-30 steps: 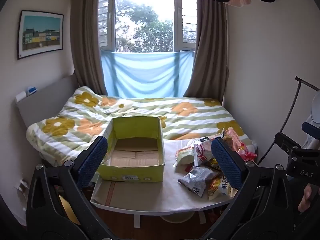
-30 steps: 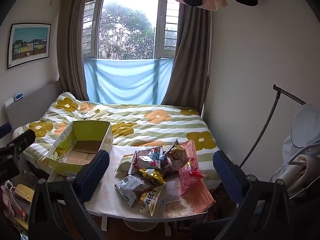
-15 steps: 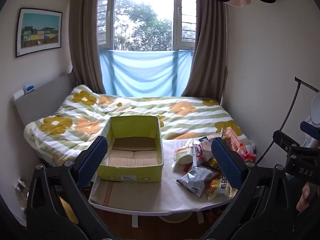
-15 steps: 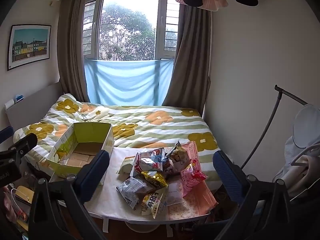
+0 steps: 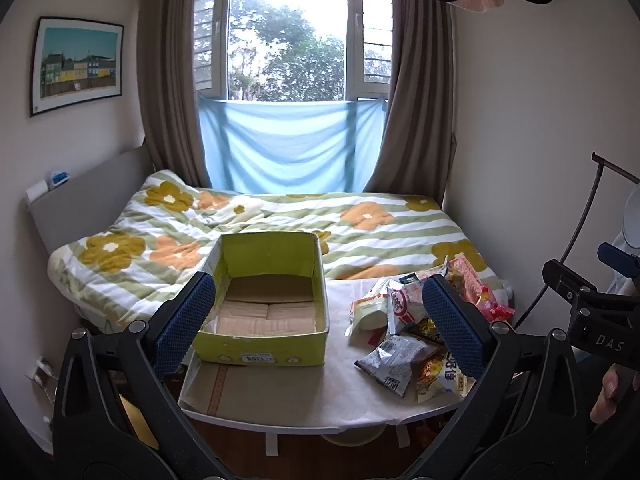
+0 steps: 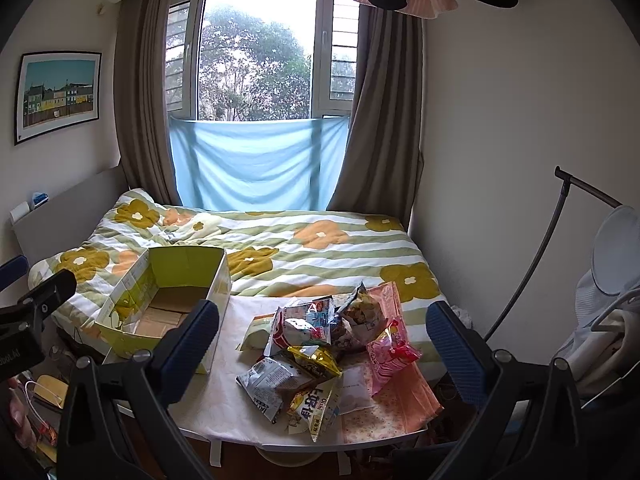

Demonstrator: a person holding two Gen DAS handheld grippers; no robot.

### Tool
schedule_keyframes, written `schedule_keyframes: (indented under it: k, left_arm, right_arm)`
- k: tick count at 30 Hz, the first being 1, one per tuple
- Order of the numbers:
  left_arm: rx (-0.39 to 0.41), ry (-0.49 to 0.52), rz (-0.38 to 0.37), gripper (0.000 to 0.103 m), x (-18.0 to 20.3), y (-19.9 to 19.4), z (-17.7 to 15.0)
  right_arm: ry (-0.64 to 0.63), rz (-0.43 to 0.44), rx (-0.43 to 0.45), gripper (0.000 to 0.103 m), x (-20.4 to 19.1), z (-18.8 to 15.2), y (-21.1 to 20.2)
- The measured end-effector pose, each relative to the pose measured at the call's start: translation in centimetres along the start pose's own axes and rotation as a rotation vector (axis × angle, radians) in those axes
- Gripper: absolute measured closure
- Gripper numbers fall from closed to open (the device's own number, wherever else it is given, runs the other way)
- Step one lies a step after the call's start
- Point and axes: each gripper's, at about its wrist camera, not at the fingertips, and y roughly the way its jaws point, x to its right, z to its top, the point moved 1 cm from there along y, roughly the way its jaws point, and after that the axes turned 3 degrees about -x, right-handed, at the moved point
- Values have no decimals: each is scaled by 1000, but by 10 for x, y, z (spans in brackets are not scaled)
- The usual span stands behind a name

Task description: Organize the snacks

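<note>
On the left of the surface (image 5: 280,396) stands the box (image 5: 264,344), open and with nothing in it yet. The left gripper (image 5: 320,320) hangs in front of it, jaws wide apart and holding nothing. To the right, well apart from the box, the snacks (image 6: 316,356) lie in a loose pile. The right gripper (image 6: 324,344) faces this pile, its jaws also wide apart and free. I judge the task is only at its start: no packet is taken. The next move probably asks the right gripper to go down to a top packet, close on its edge, and carry it to the box.
</note>
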Motion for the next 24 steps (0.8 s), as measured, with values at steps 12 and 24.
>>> schedule_keyframes:
  k: [12, 24]
  left_arm:
    - [-32, 6, 4, 0, 3, 13, -2]
    - [-66, 5, 6, 0, 4, 20, -6]
  right_arm:
    - [7, 6, -26, 0, -10, -3, 9]
    - [25, 20, -63, 0, -1, -6, 18]
